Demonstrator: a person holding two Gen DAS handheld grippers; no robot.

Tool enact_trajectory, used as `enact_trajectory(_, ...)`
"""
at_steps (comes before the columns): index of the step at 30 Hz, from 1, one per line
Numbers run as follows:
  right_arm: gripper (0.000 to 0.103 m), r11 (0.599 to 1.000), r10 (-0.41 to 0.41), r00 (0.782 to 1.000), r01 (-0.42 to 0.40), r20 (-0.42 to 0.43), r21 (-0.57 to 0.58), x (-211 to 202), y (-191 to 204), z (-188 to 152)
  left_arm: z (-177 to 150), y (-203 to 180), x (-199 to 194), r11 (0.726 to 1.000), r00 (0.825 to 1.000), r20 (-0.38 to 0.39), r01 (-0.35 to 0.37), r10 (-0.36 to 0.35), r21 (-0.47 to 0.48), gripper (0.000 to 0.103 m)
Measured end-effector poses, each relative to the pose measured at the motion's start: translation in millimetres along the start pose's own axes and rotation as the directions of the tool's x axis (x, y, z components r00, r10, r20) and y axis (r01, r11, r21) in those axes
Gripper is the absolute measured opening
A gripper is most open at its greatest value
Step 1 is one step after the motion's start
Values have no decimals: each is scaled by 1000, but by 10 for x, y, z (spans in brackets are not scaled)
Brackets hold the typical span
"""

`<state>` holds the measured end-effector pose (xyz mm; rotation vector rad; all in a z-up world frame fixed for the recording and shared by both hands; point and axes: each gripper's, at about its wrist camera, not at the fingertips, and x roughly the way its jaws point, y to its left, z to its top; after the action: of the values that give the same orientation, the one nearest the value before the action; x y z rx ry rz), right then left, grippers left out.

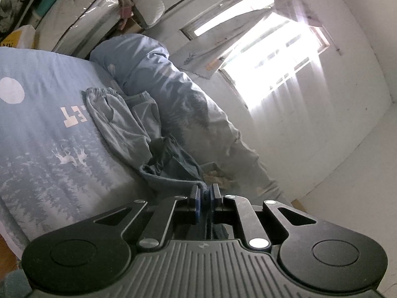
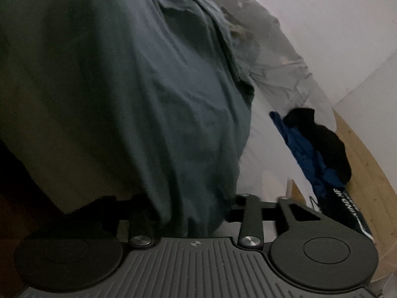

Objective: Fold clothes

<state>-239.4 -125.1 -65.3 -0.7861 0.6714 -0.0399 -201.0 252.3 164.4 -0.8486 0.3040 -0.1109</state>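
Observation:
My left gripper (image 1: 205, 193) is shut on a pinched edge of a dark blue-grey garment (image 1: 171, 166), which trails from the jaws onto the bed. Beside it lie light blue-grey sweatpants (image 1: 119, 124) with an elastic waistband, crumpled on the bed cover. In the right wrist view the same kind of dark cloth (image 2: 148, 99) hangs right in front of the lens and fills most of the picture. It drapes down over my right gripper (image 2: 191, 206) and bunches between its arms. Both right fingertips are hidden under it, so I cannot see how the jaws stand.
The bed (image 1: 44, 154) has a blue cover printed with deer and trees. A rolled blue quilt (image 1: 173, 94) lies along the white wall under a bright window (image 1: 275, 57). Bagged bedding (image 1: 82, 15) is stacked behind. Blue and black clothes (image 2: 320, 146) are heaped against a wooden board (image 2: 369, 173).

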Motion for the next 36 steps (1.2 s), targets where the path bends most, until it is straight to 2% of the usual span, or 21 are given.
enact_trajectory(1, 33, 1000, 0, 1000, 0, -5, -10, -8, 0, -23, -2, 1, -6, 1000, 1000, 3, -1, 1, 0, 11)
enact_trajectory(2, 27, 1000, 2, 1000, -2, -9, -12, -11, -6, -40, -1, 2, -8, 1000, 1000, 5, -2, 2, -2, 11)
enact_trajectory(3, 12, 1000, 6, 1000, -6, -16, -8, -14, -26, -47, 3, 8, -9, 1000, 1000, 5, -2, 2, -4, 11)
enact_trajectory(4, 6, 1000, 10, 1000, -10, -23, -4, -17, -47, -53, 5, 13, -15, 1000, 1000, 6, -4, 5, -7, 11)
enact_trajectory(5, 4, 1000, 14, 999, -14, -30, 0, -20, -67, -60, 6, 20, -22, 1000, 1000, 7, -7, 7, -9, 11)
enact_trajectory(7, 4, 999, 32, 999, -32, -24, 15, -75, -142, -11, 7, 39, -38, 1000, 1000, 9, -15, 15, -12, 11)
enact_trajectory(14, 3, 991, 55, 997, -48, 53, -123, -459, -534, 72, 26, 138, -85, 998, 999, 10, -51, 52, -43, 11)
enact_trajectory(21, 3, 978, -21, 989, 51, 149, -201, -857, -1260, 152, 4, 17, -280, 1000, 999, 40, -26, 27, -15, 11)
enact_trajectory(27, 3, 967, -92, 964, 146, 249, -209, -1263, -1773, 230, 24, -98, -573, 1000, 996, 87, 14, -16, 20, 11)
enact_trajectory(31, 3, 965, -110, 953, 171, 283, -199, -1520, -1964, 223, 18, -174, -774, 998, 993, 107, 47, -51, 48, 11)
enact_trajectory(36, 3, 953, -101, 950, 178, 295, -247, -1775, -1975, 132, 14, -181, -988, 996, 990, 116, 78, -83, 46, 11)
